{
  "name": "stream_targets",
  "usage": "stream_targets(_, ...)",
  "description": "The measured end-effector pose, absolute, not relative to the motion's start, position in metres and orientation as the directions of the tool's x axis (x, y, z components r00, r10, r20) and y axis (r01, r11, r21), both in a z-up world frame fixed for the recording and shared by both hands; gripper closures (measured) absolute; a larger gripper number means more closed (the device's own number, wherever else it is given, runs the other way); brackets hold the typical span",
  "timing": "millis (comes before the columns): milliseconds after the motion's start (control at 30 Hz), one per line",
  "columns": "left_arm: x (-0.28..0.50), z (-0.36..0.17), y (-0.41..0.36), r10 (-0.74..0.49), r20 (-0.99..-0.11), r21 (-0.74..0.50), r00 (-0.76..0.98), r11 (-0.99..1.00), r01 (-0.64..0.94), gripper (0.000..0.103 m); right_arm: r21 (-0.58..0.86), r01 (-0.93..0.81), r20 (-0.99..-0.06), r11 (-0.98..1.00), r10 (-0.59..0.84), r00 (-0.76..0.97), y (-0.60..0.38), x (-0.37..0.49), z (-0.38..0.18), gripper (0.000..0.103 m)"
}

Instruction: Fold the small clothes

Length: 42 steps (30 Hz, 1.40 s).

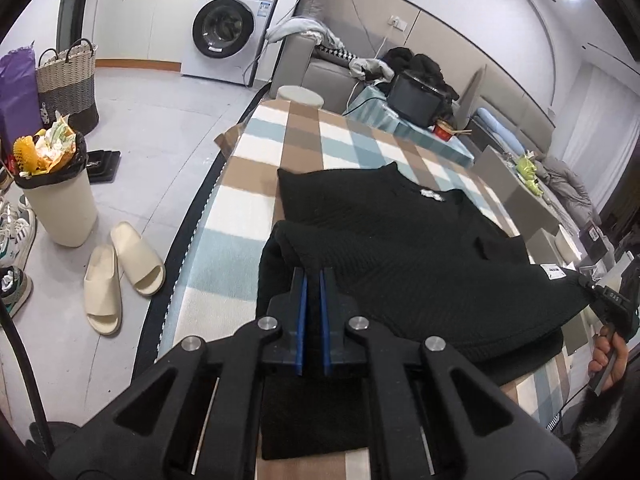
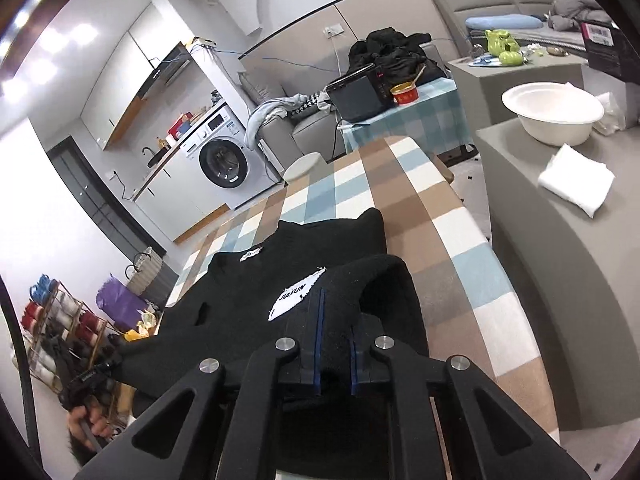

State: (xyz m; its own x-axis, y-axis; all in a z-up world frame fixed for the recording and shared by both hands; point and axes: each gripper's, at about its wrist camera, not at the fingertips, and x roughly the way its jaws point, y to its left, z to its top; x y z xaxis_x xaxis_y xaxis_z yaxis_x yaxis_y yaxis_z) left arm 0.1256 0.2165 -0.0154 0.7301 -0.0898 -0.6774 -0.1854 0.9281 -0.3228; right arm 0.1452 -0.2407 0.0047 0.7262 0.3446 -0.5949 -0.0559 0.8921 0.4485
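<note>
A black knit garment (image 1: 400,240) (image 2: 240,300) lies spread on the checked table cover (image 1: 248,200) (image 2: 440,240), neckline label toward the far end. Its near edge is raised off the cover in a fold. My left gripper (image 1: 314,276) is shut on the left part of that raised edge. My right gripper (image 2: 336,320) is shut on the right part, with black cloth bunched between its blue pads beside a white "JIAXUN" label (image 2: 296,300). Each gripper appears in the other's view, held by a hand (image 1: 608,356) (image 2: 84,420).
Left of the table stand a full waste bin (image 1: 60,200), cream slippers (image 1: 120,272) and a woven basket (image 1: 68,80). A washing machine (image 1: 228,28) and a sofa lie beyond. To the right, a grey counter holds a white bowl (image 2: 552,108) and a folded white cloth (image 2: 576,184).
</note>
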Motion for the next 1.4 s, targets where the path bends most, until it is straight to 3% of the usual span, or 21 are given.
stream_targets(133,0.128,-0.046,0.211,-0.054,-0.758,-0.257,0.65,0.941,-0.221,0.099,0.353,0.003,-0.712,0.935,0.267,0.649,-0.236,0.152,-0.029,0.094)
stream_targets(233,0.127,-0.058,0.205,-0.03,-0.779,-0.217,0.627,0.95,-0.223,0.095,0.325,0.037,-0.76,0.945,0.238,0.605,-0.24,0.157,-0.048,0.086)
stream_targets(300,0.127,-0.052,0.204,-0.017,-0.774,-0.203,0.633,0.954,-0.222,0.085,0.336,0.036,-0.743,0.941,0.241,0.624,-0.246,0.159,-0.047,0.084)
stream_targets(367,0.129,-0.047,0.205,-0.006,-0.765,-0.199,0.644,0.953,-0.227,0.052,0.342,0.034,-0.728,0.939,0.242,0.641,-0.248,0.162,-0.044,0.076)
stream_targets(433,0.135,-0.04,0.207,0.016,-0.747,-0.195,0.665,0.95,-0.242,0.043,0.355,0.024,-0.71,0.934,0.253,0.658,-0.248,0.169,-0.04,0.06)
stream_targets(467,0.14,-0.038,0.207,0.016,-0.743,-0.195,0.669,0.951,-0.24,0.043,0.357,0.013,-0.7,0.934,0.259,0.665,-0.248,0.174,-0.037,0.06)
stream_targets(833,0.21,-0.065,0.222,0.002,-0.79,-0.22,0.613,0.933,-0.286,0.045,0.258,-0.03,-0.768,0.966,0.224,0.601,-0.228,0.231,-0.047,0.055)
stream_targets(867,0.212,-0.068,0.224,-0.007,-0.787,-0.232,0.616,0.93,-0.286,0.056,0.256,-0.031,-0.774,0.966,0.224,0.593,-0.226,0.233,-0.05,0.056)
stream_targets(900,0.215,-0.069,0.225,-0.039,-0.78,-0.263,0.624,0.926,-0.271,0.066,0.261,-0.034,-0.777,0.965,0.231,0.586,-0.225,0.235,-0.053,0.065)
stream_targets(933,0.216,-0.072,0.226,-0.06,-0.776,-0.282,0.628,0.924,-0.26,0.084,0.263,-0.034,-0.778,0.964,0.233,0.583,-0.225,0.235,-0.053,0.08)
stream_targets(1000,0.216,-0.071,0.225,-0.06,-0.764,-0.286,0.643,0.924,-0.254,0.096,0.27,-0.043,-0.765,0.962,0.242,0.596,-0.224,0.234,-0.052,0.093)
stream_targets(1400,0.206,-0.009,0.222,-0.053,-0.613,-0.312,0.788,0.933,-0.18,0.099,0.275,-0.142,-0.573,0.951,0.281,0.77,-0.209,0.213,0.022,0.095)
